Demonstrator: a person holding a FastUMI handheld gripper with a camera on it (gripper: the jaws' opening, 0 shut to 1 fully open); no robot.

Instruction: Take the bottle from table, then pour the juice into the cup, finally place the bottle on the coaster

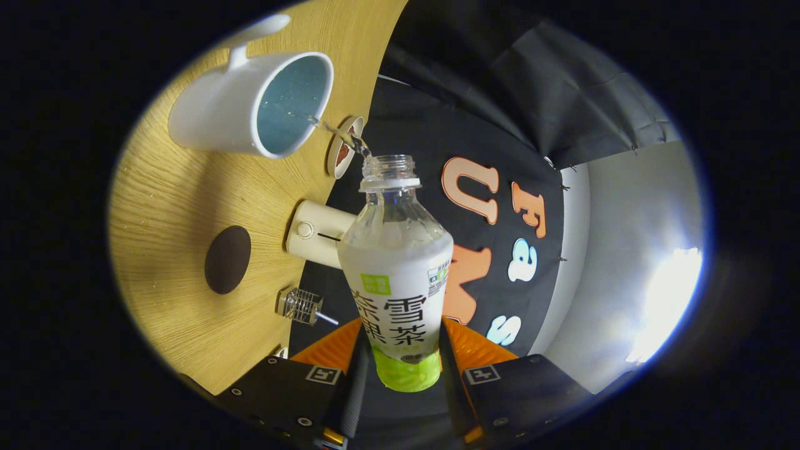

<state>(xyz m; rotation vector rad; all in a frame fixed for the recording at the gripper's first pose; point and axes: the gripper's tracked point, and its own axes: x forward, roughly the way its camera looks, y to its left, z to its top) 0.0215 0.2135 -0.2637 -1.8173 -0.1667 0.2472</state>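
The fisheye camera rides on the tool (400, 369), looking forward along its fingers, rolled sideways, close above the light wooden table (175, 206).

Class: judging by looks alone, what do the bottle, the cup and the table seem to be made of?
Bottle, gripped between the gripper's fingers: clear, glossy plastic, likely; see-through neck. Cup: probably glazed ceramic; smooth white wall, speckled bluish inside. Table: wood or wood-look laminate, matte; visible grain.

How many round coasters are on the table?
2. A dark coaster lies on the table, away from the cup. A light coaster sits beside the cup, beyond the bottle. Others may be hidden.
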